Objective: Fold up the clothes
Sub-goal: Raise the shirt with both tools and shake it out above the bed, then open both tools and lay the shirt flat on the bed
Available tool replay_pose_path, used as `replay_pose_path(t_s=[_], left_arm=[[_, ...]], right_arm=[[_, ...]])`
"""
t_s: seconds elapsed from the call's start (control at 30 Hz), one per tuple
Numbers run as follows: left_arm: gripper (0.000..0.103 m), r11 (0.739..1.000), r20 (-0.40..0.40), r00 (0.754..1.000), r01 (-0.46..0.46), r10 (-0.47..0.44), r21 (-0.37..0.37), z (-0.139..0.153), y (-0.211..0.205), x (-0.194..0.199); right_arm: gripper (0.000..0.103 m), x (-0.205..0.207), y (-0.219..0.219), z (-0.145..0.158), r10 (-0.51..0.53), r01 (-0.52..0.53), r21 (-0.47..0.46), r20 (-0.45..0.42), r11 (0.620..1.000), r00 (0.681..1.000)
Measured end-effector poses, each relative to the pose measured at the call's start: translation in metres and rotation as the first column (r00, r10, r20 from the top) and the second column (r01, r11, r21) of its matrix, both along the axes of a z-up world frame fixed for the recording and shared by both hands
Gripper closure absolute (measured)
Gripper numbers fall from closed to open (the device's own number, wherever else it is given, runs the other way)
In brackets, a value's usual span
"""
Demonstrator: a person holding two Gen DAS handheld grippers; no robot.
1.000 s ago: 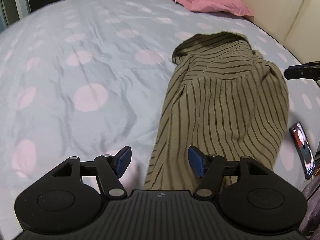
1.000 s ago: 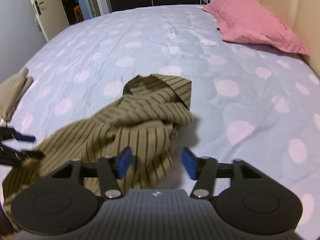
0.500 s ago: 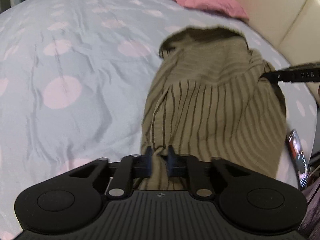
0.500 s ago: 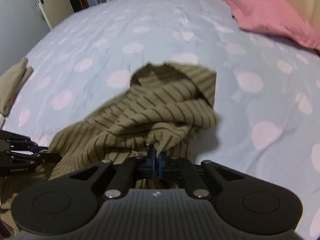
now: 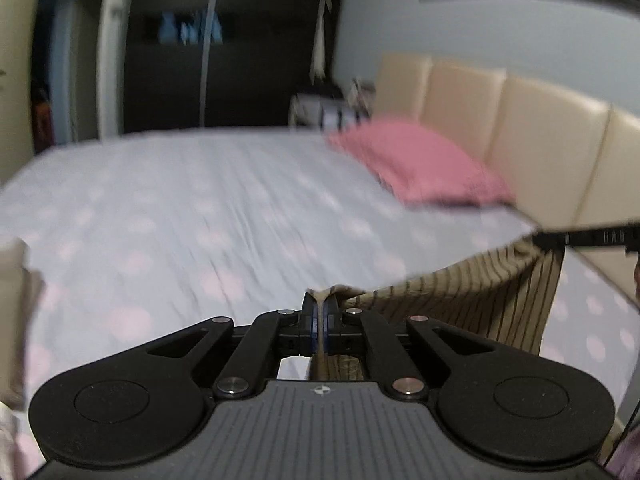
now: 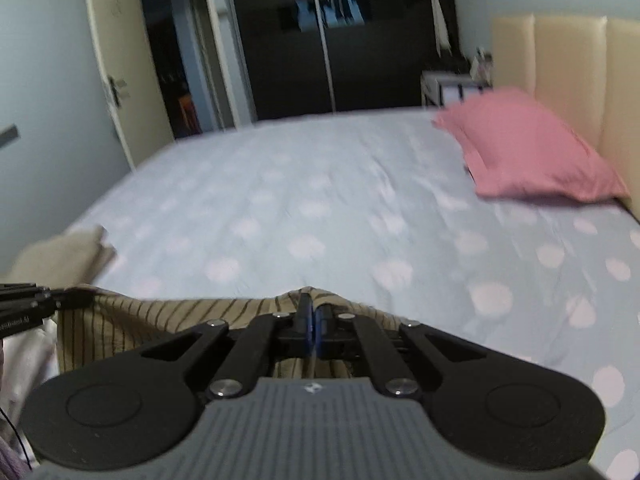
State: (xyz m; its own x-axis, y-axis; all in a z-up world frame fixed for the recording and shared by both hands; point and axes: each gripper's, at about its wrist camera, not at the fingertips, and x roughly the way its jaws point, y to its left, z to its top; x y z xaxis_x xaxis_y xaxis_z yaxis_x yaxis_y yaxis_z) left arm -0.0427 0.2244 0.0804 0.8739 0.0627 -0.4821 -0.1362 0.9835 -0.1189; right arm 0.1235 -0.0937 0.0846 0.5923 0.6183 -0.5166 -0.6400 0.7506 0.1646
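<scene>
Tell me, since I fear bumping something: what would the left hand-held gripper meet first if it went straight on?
Probably the spotted bedsheet. The left hand-held gripper, shut on the striped garment, points slightly downward over bare bed; depth is unclear.

Striped garment (image 5: 472,300): showing olive-tan cloth with thin dark stripes. Bedsheet (image 6: 320,200): showing pale grey-blue with soft pink dots. Pillow (image 6: 528,148) at far right: showing plain pink. Headboard (image 5: 540,128): showing cream panels. Folded cloth (image 6: 60,256) at near left: showing plain beige. Wardrobe doors (image 6: 360,40): showing black.
</scene>
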Motion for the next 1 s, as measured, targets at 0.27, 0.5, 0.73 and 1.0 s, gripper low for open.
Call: replay_pose_path(t_s=[0.27, 0.5, 0.73, 1.0], left_arm=[[0.103, 0.994, 0.2, 0.979, -0.061, 0.042, 0.09, 0.077, 0.01, -0.08], [0.103, 0.992, -0.018, 1.0, 0.028, -0.026, 0.123, 0.05, 0.01, -0.095], [0.103, 0.983, -0.31, 0.941, 0.166, -0.136, 0.075, -0.019, 0.005, -0.107], [0.103, 0.939, -0.572, 0.77, 0.343, -0.283, -0.003, -0.092, -0.01, -0.126]], right_arm=[[0.101, -0.05, 0.01, 0.053, 0.129, -0.156, 0.15, 0.173, 0.976, 0.976], [0.101, -0.058, 0.026, 0.022, 0.243, -0.242, -0.026, 0.076, 0.97, 0.967], [0.101, -0.07, 0.036, -0.048, 0.354, -0.379, -0.259, -0.141, 0.888, 0.925], [0.101, -0.117, 0.047, -0.126, 0.447, -0.582, -0.428, -0.379, 0.692, 0.81]])
